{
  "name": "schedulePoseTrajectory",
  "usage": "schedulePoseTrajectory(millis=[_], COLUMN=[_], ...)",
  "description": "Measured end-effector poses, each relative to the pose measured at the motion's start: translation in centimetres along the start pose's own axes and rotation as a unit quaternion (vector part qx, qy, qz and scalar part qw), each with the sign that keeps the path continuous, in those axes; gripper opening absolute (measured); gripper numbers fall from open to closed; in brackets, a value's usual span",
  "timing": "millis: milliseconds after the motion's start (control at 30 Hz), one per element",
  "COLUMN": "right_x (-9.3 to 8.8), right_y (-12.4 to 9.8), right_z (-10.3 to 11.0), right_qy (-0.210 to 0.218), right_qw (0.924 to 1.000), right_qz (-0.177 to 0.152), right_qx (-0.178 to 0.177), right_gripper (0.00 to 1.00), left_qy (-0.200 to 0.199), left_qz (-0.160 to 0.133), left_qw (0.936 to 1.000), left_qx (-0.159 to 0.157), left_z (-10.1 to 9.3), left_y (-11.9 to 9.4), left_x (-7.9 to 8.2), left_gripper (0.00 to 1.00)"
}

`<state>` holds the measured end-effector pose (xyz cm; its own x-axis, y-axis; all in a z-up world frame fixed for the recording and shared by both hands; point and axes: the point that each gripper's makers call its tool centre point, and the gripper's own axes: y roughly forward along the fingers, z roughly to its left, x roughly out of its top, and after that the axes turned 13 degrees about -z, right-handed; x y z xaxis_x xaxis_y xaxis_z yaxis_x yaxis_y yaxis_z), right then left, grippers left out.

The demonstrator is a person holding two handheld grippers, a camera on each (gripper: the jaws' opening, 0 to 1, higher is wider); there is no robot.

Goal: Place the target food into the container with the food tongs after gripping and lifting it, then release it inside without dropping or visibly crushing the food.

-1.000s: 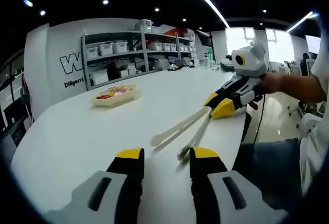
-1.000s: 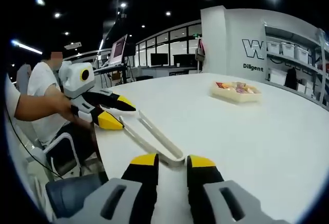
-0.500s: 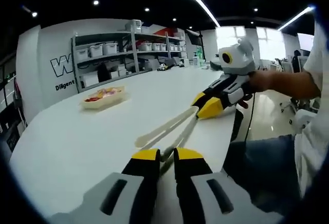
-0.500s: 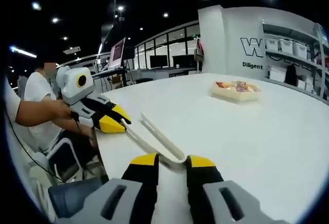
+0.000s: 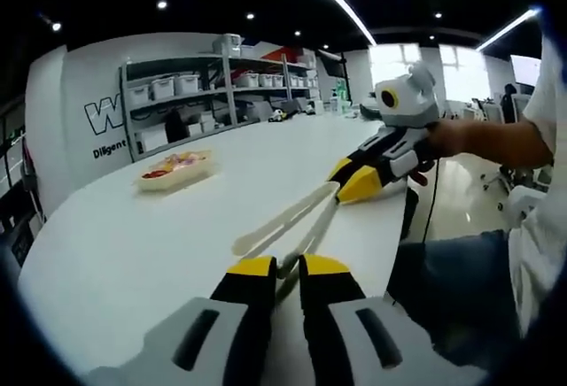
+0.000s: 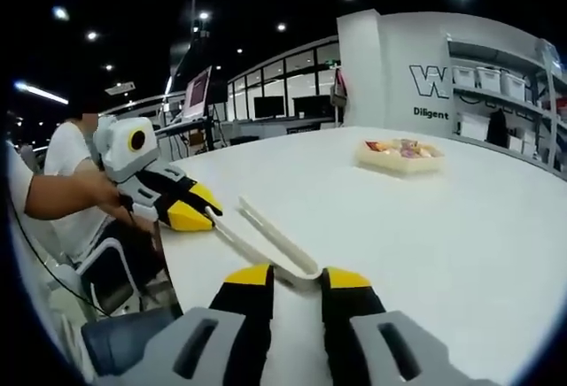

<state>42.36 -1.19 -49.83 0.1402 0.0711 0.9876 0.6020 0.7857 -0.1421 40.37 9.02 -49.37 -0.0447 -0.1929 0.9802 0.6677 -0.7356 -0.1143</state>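
Cream plastic food tongs [image 5: 292, 225] on white counter [image 5: 133, 235], one arm pinched by left gripper [image 5: 280, 271] fingers, bend between spread right gripper [image 6: 296, 281] fingers, shallow food tray [image 6: 398, 156] upper right.

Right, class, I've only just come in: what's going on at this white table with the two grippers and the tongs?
A person holds a gripper in each hand over a white table. The left gripper has its jaws closed on one arm tip of the cream food tongs, while the right gripper sits at the tongs' hinged end, jaws apart. The tray of food sits farther across the table, not yet reached.
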Motion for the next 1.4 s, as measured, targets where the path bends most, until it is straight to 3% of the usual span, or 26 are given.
schedulePoseTrajectory(millis=[67, 100, 167, 200, 267, 333, 400, 467, 567, 700, 867, 967, 1033, 1133, 1267, 1333, 1400], right_x=[0.0, 0.1, 0.5, 0.8, 1.4, 2.6, 3.2, 4.3, 5.4, 5.9, 5.7, 5.6, 5.0, 5.0, 5.2, 5.4, 5.4], right_y=[-0.1, -0.2, -0.4, -0.7, -1.1, -1.7, -2.3, -2.6, -3.0, -3.3, -3.6, -3.7, -4.0, -3.9, -3.7, -3.5, -3.8], right_z=[0.0, 0.0, -0.2, -0.4, -0.5, -1.1, -1.9, -1.9, -1.7, -1.5, -1.6, -1.4, -1.2, -1.2, -1.7, -2.1, -3.1], right_qy=[0.001, 0.001, -0.003, -0.002, -0.004, -0.009, -0.021, -0.023, -0.014, -0.010, -0.019, -0.019, -0.011, -0.038, -0.030, -0.026, -0.029], right_qw=[1.0000, 1.0000, 0.9997, 0.9994, 0.9988, 0.9972, 0.9952, 0.9941, 0.9941, 0.9933, 0.9928, 0.9933, 0.9916, 0.9894, 0.9889, 0.9895, 0.9867], right_qz=[-0.001, -0.003, -0.015, -0.022, -0.032, -0.044, -0.041, -0.051, -0.053, -0.052, -0.037, -0.006, 0.036, 0.054, 0.045, 0.030, 0.031], right_qx=[-0.003, -0.005, -0.016, -0.028, -0.038, -0.060, -0.086, -0.093, -0.093, -0.103, -0.112, -0.114, -0.124, -0.129, -0.139, -0.139, -0.157], right_gripper=[0.17, 0.20, 0.36, 0.44, 0.55, 0.60, 0.69, 0.78, 0.84, 0.97, 0.99, 0.99, 0.99, 0.99, 0.99, 1.00, 1.00], left_qy=[-0.003, -0.010, -0.029, -0.037, -0.048, -0.061, -0.078, -0.097, -0.115, -0.087, -0.074, -0.064, -0.049, -0.042, -0.110, -0.132, -0.140], left_qz=[0.000, 0.002, -0.007, -0.014, -0.023, -0.019, -0.040, -0.044, -0.059, -0.049, -0.034, 0.005, 0.025, 0.036, 0.029, 0.030, 0.036], left_qw=[1.0000, 0.9999, 0.9993, 0.9987, 0.9969, 0.9940, 0.9909, 0.9875, 0.9825, 0.9835, 0.9829, 0.9834, 0.9848, 0.9855, 0.9785, 0.9746, 0.9748], left_qx=[0.002, 0.003, 0.021, 0.032, 0.059, 0.089, 0.102, 0.116, 0.134, 0.151, 0.165, 0.170, 0.165, 0.160, 0.172, 0.178, 0.169], left_z=[0.0, -0.1, 0.1, 0.3, 1.0, 1.9, 2.1, 2.5, 3.1, 3.7, 3.6, 3.6, 3.4, 3.1, 3.0, 3.5, 3.4], left_y=[0.0, -0.1, -0.2, -0.3, -0.5, -1.4, -1.9, -2.5, -3.1, -3.5, -3.6, -3.6, -3.5, -3.2, -3.1, -3.1, -3.0], left_x=[-0.1, -0.2, 0.0, 0.1, 0.3, 0.4, 1.3, 1.7, 2.6, 3.2, 4.0, 3.6, 3.7, 4.0, 3.9, 3.5, 3.1], left_gripper=[0.10, 0.15, 0.35, 0.52, 0.71, 0.81, 0.85, 0.89, 0.89, 0.91, 0.99, 0.98, 0.99, 0.99, 0.99, 0.99, 0.99])
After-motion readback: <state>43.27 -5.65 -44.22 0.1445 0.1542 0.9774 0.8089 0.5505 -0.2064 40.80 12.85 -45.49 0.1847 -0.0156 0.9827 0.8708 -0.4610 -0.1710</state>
